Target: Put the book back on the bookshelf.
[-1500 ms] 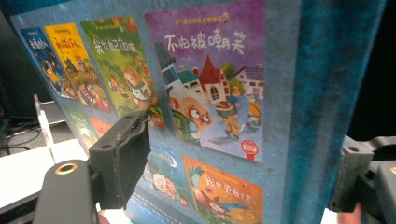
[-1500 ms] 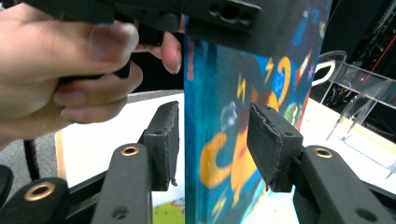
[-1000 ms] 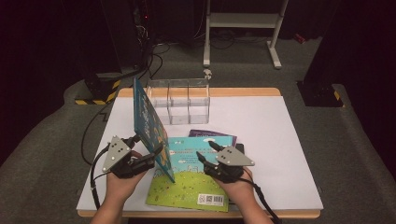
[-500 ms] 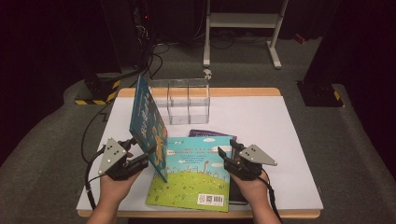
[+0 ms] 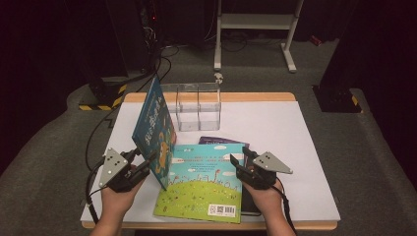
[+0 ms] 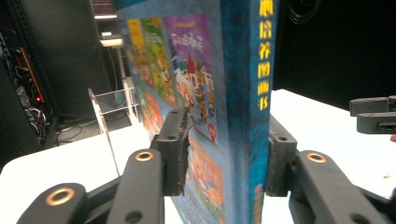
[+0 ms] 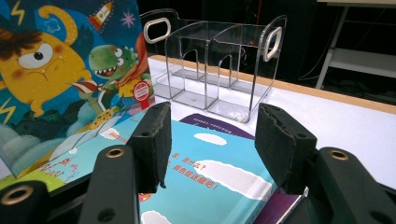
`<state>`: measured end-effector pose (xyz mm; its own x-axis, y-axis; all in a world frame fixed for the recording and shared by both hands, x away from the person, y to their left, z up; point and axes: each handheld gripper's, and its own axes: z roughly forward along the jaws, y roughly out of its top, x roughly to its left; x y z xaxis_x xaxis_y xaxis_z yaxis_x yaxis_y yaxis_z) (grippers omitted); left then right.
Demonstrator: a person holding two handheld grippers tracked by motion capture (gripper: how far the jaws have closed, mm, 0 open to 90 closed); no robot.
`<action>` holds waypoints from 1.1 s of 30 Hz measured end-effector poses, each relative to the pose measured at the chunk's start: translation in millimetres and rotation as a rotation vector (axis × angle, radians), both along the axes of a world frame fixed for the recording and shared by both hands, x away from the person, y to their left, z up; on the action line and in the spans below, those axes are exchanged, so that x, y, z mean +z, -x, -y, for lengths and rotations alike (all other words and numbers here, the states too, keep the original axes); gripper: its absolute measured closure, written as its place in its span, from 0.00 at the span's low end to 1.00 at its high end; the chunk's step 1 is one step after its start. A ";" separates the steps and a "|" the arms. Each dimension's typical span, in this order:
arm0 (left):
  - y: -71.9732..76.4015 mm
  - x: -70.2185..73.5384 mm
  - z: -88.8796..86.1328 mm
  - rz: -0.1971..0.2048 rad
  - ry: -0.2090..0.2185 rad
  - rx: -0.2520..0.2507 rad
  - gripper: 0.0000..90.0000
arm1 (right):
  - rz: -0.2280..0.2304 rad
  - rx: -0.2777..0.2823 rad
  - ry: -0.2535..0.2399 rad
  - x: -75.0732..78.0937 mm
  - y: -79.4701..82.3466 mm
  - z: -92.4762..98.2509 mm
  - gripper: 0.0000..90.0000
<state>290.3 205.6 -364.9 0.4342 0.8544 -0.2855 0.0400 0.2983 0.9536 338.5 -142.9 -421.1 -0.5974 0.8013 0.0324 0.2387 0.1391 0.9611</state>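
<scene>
We had just been closing our left hand-held gripper point(image 5: 147, 162) on the upright blue book point(image 5: 155, 130) at centre-left, our right hand-held gripper point(image 5: 238, 164) half-open and empty, the clear rack point(image 5: 198, 105) apparently next.

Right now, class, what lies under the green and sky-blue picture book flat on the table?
Under the flat picture book a purple book pokes out at the far edge, and something dark at its right edge. The rest is covered.
</scene>
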 end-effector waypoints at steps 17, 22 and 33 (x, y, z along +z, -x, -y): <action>-1.9 -5.5 -7.1 0.099 -0.047 0.108 0.92 | -0.002 -0.005 -0.017 0.9 -0.1 2.7 0.52; -7.1 -1.9 -7.9 0.104 -0.038 0.102 0.92 | 0.000 -0.011 -0.016 0.5 -0.4 3.5 0.53; -15.6 12.4 -33.8 0.121 0.030 0.119 0.93 | 0.005 -0.021 -0.023 1.3 -0.9 7.3 0.53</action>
<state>305.9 239.4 -352.4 0.3632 0.8937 -0.2634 -0.1119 0.3225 0.9399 339.4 -150.2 -419.8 -0.5805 0.8128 0.0481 0.2365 0.1118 0.9652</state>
